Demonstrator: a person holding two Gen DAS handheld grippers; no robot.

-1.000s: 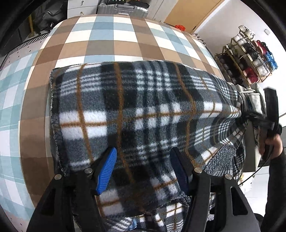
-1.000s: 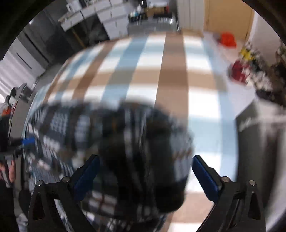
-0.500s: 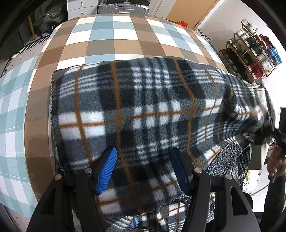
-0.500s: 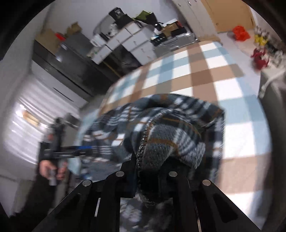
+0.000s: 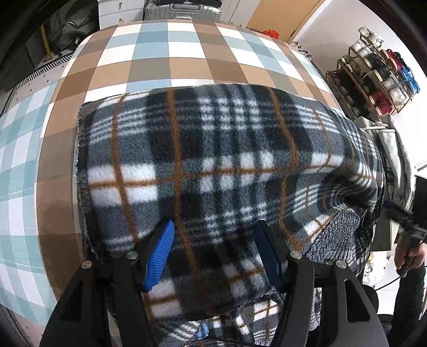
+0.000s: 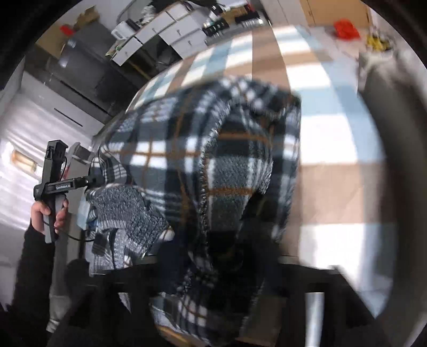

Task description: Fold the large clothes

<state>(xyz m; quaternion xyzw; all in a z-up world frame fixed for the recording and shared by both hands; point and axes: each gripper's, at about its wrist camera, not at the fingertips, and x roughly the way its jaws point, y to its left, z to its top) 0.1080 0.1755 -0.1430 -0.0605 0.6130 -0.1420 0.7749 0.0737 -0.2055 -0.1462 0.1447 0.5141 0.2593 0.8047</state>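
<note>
A black, white and orange plaid fleece (image 5: 226, 160) lies spread over the checked table (image 5: 170, 61), its near edge hanging off the front. My left gripper (image 5: 213, 251) points steeply down over the fleece's near part, blue pads (image 5: 160, 251) apart and their faces bare. In the right wrist view that left gripper (image 6: 89, 181) sits at the fleece's left corner, held by a hand (image 6: 45, 213). A folded hump of fleece (image 6: 234, 173) fills the right wrist view and hides my right fingers; the jaws are opening, fleece lying between them. The right gripper (image 5: 395, 211) shows blurred at the fleece's right edge.
A wooden rack of shoes (image 5: 373, 74) and a grey garment (image 5: 397, 160) stand right of the table. A metal suitcase (image 5: 181, 10) and white drawers (image 6: 165, 32) are behind it. A large blurred grey shape (image 6: 395, 160) crowds the right wrist view's right side.
My right gripper shut on a fold of fleece, drew it rightwards, and has now let go; the fleece's right side lies further over. The left gripper has stayed put.
</note>
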